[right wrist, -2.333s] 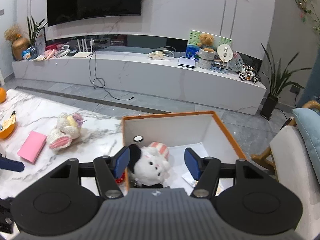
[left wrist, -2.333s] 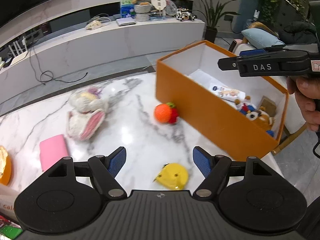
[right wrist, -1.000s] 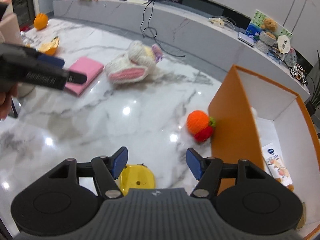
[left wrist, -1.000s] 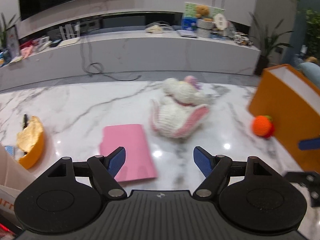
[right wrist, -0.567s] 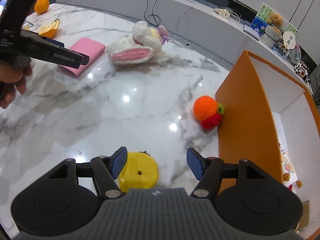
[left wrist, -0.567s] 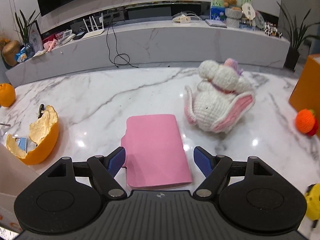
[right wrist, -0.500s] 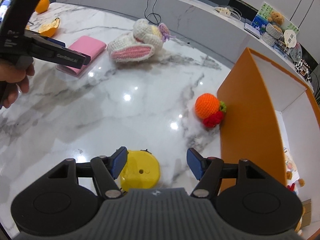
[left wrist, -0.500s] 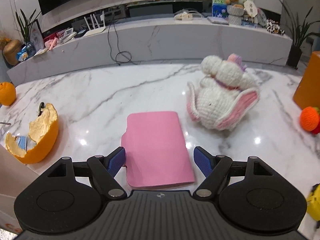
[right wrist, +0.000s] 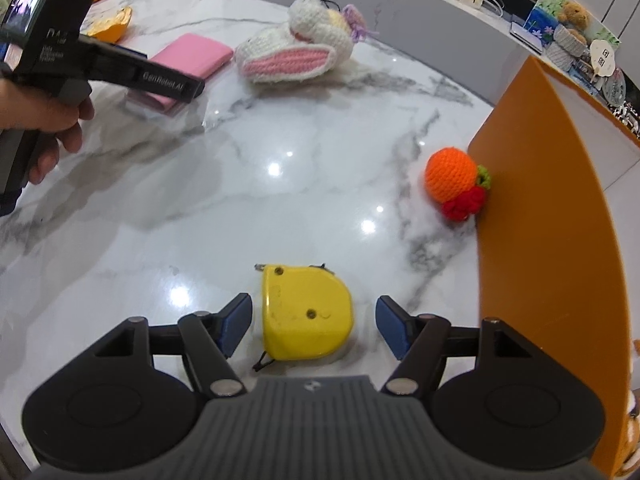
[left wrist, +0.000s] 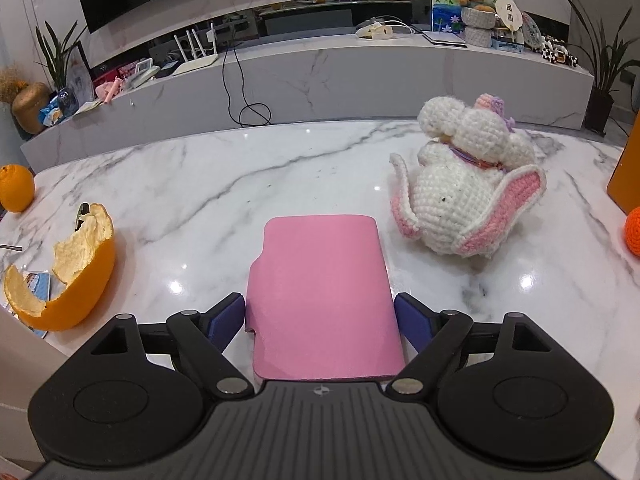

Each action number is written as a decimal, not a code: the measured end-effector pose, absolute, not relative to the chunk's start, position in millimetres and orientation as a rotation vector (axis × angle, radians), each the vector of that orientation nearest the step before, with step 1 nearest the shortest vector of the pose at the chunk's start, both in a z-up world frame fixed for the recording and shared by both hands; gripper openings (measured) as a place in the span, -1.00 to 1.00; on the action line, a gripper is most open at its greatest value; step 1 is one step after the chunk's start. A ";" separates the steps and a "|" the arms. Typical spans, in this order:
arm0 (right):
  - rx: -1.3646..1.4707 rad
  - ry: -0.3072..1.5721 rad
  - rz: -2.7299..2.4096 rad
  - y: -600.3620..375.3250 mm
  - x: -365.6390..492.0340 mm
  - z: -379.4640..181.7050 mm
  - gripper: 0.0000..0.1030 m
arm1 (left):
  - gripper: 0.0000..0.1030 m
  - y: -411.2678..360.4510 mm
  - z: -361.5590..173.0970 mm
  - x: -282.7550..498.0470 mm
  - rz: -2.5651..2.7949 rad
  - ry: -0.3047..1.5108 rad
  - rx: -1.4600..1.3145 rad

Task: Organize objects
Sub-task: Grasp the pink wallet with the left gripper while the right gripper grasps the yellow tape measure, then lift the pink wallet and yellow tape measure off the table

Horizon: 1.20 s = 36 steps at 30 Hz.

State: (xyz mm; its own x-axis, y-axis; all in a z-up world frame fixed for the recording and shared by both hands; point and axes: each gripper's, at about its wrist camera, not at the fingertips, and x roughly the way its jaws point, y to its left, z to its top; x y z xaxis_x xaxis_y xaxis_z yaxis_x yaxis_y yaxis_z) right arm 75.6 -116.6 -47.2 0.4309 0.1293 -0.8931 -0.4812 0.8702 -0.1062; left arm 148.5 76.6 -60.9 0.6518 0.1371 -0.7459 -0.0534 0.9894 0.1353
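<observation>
At nine o'clock in my left wrist view a hollowed orange peel (left wrist: 66, 280) sits like a bowl on the marble table (left wrist: 240, 184); I cannot tell what, if anything, lies inside it. A whole orange (left wrist: 15, 188) rests beyond it at ten o'clock. The only real container is the orange box (right wrist: 536, 216) at three o'clock in my right wrist view, its white inner wall showing, its contents hidden from here.

Readable writing is scarce: the side of my left gripper (right wrist: 168, 84), seen from the right wrist camera at ten o'clock, carries "GenRobot.AI" and, further back, "DAS"; smaller lines beneath are too fine to read.

The pink wallet (left wrist: 324, 300) lies flat at six o'clock, plain, smooth, with rounded corners and a small tab on its left edge. My left gripper (left wrist: 320, 320) straddles its near end; the jaws are opening, the wallet between them, pads just beside its edges but not pressing. The crocheted white rabbit (left wrist: 468, 188), pink-lined ears splayed and a lilac bow on its head, slumps at two o'clock.

My right gripper (right wrist: 314, 326) is opening too, around the yellow tape measure (right wrist: 306, 314), a D-shaped case with two small holes, lying flat with gaps on both sides. A crocheted orange (right wrist: 456, 180) with a green and red trim touches the box wall at two o'clock.
</observation>
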 end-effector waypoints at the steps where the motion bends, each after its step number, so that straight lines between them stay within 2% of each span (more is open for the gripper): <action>1: -0.373 1.067 0.395 -116.4 75.4 -48.3 0.35 | 0.87 76.4 -60.7 148.2 0.107 0.854 0.104; 3: -0.374 1.072 0.396 -115.9 75.5 -49.9 0.30 | 0.84 77.2 -61.0 147.2 0.099 0.852 0.106; 5: -0.373 1.079 0.397 -116.0 75.9 -51.0 0.10 | 0.83 76.5 -60.9 145.9 0.087 0.851 0.110; 7: -0.358 1.089 0.404 -117.4 76.8 -50.6 0.03 | 0.82 73.8 -60.8 144.3 0.071 0.853 0.122; 14: -0.361 1.099 0.414 -117.0 75.3 -48.7 0.03 | 0.82 58.5 -59.9 125.4 -0.030 0.882 0.167; 26: -0.381 1.098 0.429 -114.8 72.7 -48.9 0.03 | 0.82 20.7 -57.9 43.2 -0.263 0.927 0.264; 36: -0.364 1.094 0.435 -109.6 75.3 -50.0 0.09 | 0.90 26.7 -62.6 54.2 -0.291 0.947 0.176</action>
